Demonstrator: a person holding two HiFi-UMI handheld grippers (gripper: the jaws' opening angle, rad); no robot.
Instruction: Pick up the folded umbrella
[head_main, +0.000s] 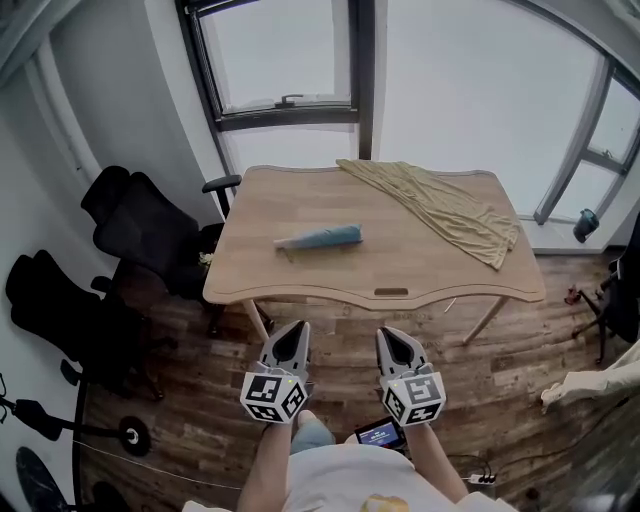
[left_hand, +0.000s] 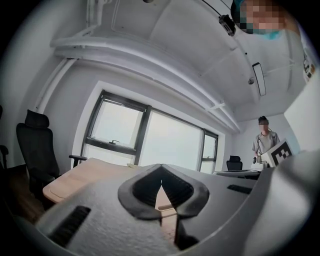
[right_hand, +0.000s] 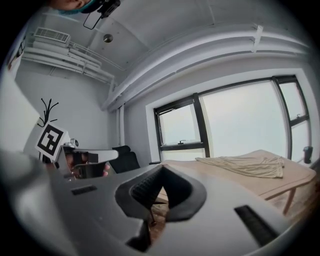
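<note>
The left claw (head_main: 296, 330) is held low in front of the person, roughly level, with its two jaws closed tip to tip and nothing between them. The right claw (head_main: 389, 336) sits just beside it at the same height, tilted slightly downward; its jaws also meet at the tips and are empty. Both are short of the near edge of the wooden table (head_main: 300, 200) and point toward it over the plank floor (head_main: 520, 380). The folded umbrella (head_main: 320, 238) lies flat on the tabletop ahead of the claws, past the near edge and well apart from both. It is more in line with the left claw and the gap between the two than with the right one. Its long axis runs crosswise to the way the claws point, nearly parallel to the table's near edge. The narrower, paler end points to the left and the thicker blue end to the right, with the right end angled slightly farther away. A rumpled beige cloth (head_main: 440, 205) lies farther off, ahead and to the right of the right claw, draped toward the table's far right corner and not touching the umbrella. Black office chairs (head_main: 150, 235) stand off to the left of the left claw, beside the table.
</note>
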